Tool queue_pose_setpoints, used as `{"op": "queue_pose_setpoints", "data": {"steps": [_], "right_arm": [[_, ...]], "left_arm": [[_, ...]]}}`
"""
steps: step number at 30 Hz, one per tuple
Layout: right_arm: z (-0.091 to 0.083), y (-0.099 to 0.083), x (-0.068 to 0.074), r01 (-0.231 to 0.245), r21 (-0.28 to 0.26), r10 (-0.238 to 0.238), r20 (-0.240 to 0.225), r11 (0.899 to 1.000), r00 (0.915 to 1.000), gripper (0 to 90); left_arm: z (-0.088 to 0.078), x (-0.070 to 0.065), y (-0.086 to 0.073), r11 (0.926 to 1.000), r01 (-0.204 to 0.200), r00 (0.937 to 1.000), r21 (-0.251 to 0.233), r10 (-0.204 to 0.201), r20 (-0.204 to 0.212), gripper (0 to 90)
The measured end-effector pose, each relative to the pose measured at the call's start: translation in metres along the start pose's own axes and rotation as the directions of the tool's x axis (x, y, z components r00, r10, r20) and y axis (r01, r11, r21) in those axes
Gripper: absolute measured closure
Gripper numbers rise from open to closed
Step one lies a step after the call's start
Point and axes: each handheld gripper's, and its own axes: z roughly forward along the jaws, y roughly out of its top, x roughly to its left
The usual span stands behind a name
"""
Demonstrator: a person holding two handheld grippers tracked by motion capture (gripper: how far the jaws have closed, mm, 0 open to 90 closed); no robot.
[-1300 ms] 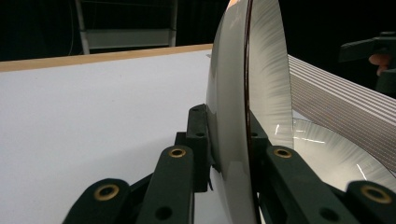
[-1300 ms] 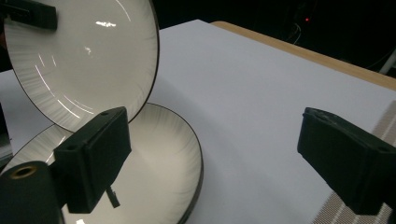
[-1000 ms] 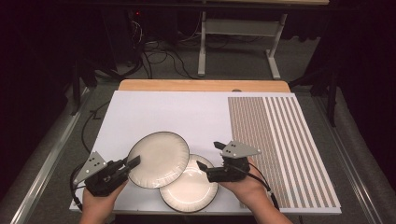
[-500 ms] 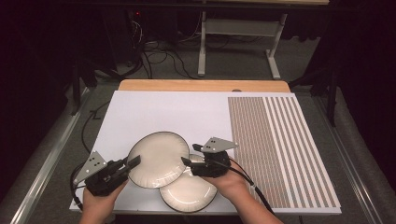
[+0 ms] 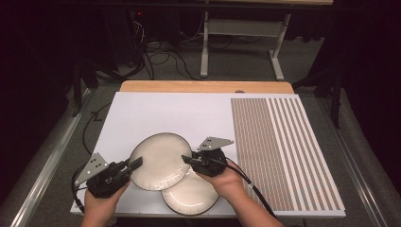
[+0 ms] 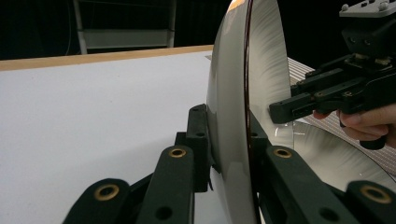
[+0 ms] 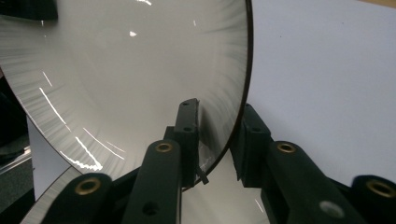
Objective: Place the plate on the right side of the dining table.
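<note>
Upper plate (image 5: 160,161), lower centre of frame: left tool (image 5: 135,164) gripping its rim; right tool (image 5: 187,159) just closing on the opposite rim. Overlapping lower plate (image 5: 190,194) on bench (image 5: 179,113). Next: joint level lift.

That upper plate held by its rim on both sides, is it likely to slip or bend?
The upper plate looks glossy, so it may slip in the left gripper and right gripper. Probably rigid: its rim shows no bending. Likely breakable if dropped.
</note>
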Motion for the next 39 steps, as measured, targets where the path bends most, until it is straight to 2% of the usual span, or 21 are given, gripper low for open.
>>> {"op": "queue_pose_setpoints", "data": {"steps": [5, 6, 7, 8, 10, 13, 15, 16, 21, 25, 31, 39], "right_arm": [[0.001, 0.0, -0.004, -0.053, 0.0, 0.053, -0.03, 0.999, 0.9981, 79.6], [0.0, 0.001, -0.006, -0.076, 0.0, 0.076, -0.037, 0.997, 0.9964, 80.7], [0.0, 0.001, -0.006, -0.076, 0.0, 0.076, -0.037, 0.997, 0.9964, 80.7], [-0.001, 0.001, -0.007, -0.105, 0.006, 0.105, -0.047, 0.994, 0.9933, 81.8], [-0.002, 0.001, -0.007, -0.107, 0.006, 0.108, -0.05, 0.994, 0.9929, 82.4], [-0.006, 0.001, -0.009, -0.126, 0.003, 0.126, -0.065, 0.992, 0.9899, 84.6], [-0.01, 0.001, -0.01, -0.133, -0.009, 0.132, -0.075, 0.991, 0.9884, 85.9], [-0.013, 0.002, -0.01, -0.117, -0.015, 0.115, -0.064, 0.993, 0.9913, 85.9], [-0.02, 0.003, -0.011, -0.114, -0.029, 0.112, -0.059, 0.993, 0.9919, 86.0], [-0.03, 0.006, -0.012, -0.092, -0.054, 0.089, -0.05, 0.994, 0.9948, 86.4], [-0.043, 0.009, -0.015, -0.079, -0.077, 0.077, -0.028, 0.994, 0.9966, 86.6], [-0.064, 0.01, -0.023, -0.065, -0.096, 0.067, 0.016, 0.993, 0.9976, 86.6]], "left_arm": [[0.002, 0.004, -0.001, 0.9992, 0.039, 0.9992, 0.004, -0.039, 0.012, 79.1], [0.002, 0.004, -0.001, 0.9991, 0.043, 0.999, 0.006, -0.043, 0.012, 79.2], [0.002, 0.004, -0.001, 0.999, 0.044, 0.999, 0.005, -0.044, 0.011, 79.2], [0.002, 0.002, -0.001, 0.9991, 0.043, 0.999, 0.004, -0.043, 0.01, 79.3], [0.001, 0.001, -0.001, 0.9994, 0.034, 0.9994, 0.007, -0.034, 0.009, 79.3], [0.001, -0.001, 0.0, 0.9985, 0.056, 0.9984, -0.002, -0.055, 0.012, 79.6], [0.002, -0.002, 0.001, 0.9986, 0.053, 0.9985, 0.004, -0.053, 0.011, 79.7], [0.003, -0.004, 0.003, 0.9989, 0.047, 0.9988, 0.006, -0.047, 0.013, 79.8], [0.004, -0.01, 0.008, 0.9994, 0.033, 0.9993, -0.002, -0.033, 0.014, 79.8], [0.006, -0.014, 0.015, 0.9998, 0.018, 0.9997, -0.007, -0.018, 0.019, 79.7], [0.014, -0.018, 0.023, 0.9999, 0.002, 0.9993, -0.015, -0.001, 0.038, 79.5], [0.031, -0.029, 0.037, 0.9995, -0.018, 0.9976, 0.024, 0.017, 0.067, 79.6]]}}
